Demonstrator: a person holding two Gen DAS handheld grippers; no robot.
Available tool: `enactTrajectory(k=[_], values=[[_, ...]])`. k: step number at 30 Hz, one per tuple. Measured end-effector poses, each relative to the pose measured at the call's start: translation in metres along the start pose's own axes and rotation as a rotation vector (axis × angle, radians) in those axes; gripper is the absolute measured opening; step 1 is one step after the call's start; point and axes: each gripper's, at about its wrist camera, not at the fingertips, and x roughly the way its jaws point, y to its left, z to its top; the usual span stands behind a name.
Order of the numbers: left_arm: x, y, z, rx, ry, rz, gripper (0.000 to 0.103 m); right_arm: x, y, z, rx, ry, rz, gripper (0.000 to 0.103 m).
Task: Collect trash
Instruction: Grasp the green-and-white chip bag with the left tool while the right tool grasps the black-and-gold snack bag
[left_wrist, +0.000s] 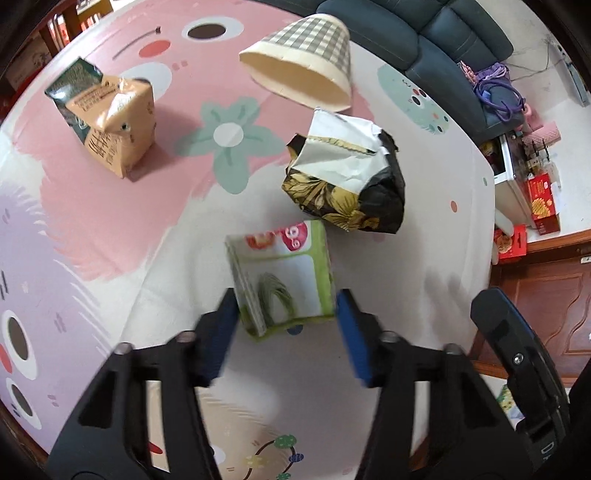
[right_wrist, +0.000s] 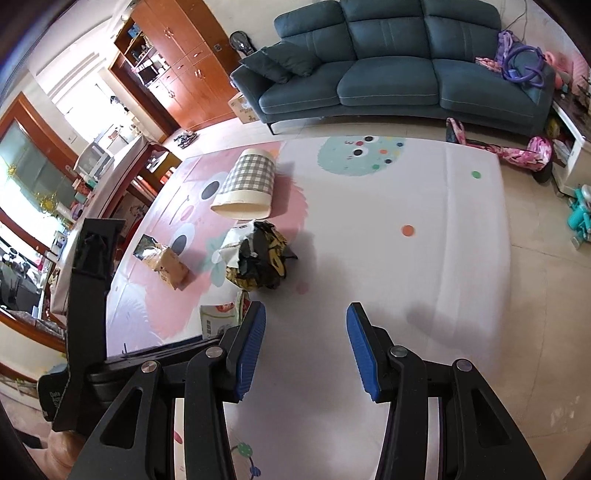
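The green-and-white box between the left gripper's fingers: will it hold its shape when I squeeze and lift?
Probably not fully. The green-and-white box looks like thin cardboard with one end open, so it may cave under the left gripper. It is likely light and should lift easily. Its glossy printed faces could slip, so close gently and squarely.

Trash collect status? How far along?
Early. Done: nothing visibly binned; the checked wastebasket lies tipped on the mat, nothing visible inside. In hand: left tongs open, straddling the green-and-white box, not closed on it. Right tongs open, idle. Left: tan carton, crumpled black-and-gold bag.
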Motion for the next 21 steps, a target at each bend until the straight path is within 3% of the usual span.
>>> enactTrajectory(k=[3, 5, 10, 21], values=[[0.001, 0.006, 0.004, -0.013, -0.038, -0.008, 0.034, 0.008, 0.007, 0.006, -0.013, 0.006, 0.017, 0.054], [-0.003, 0.007, 0.006, 0.002, -0.075, -0.003, 0.027, 0.013, 0.012, 0.01, -0.022, 0.003, 0.03, 0.065], [-0.012, 0.016, 0.008, 0.017, -0.116, 0.025, 0.011, 0.036, 0.031, 0.025, -0.054, 0.024, 0.049, 0.068], [-0.043, 0.083, 0.002, -0.08, -0.145, 0.01, 0.009, 0.101, 0.045, 0.047, -0.035, 0.093, 0.034, 0.068]])
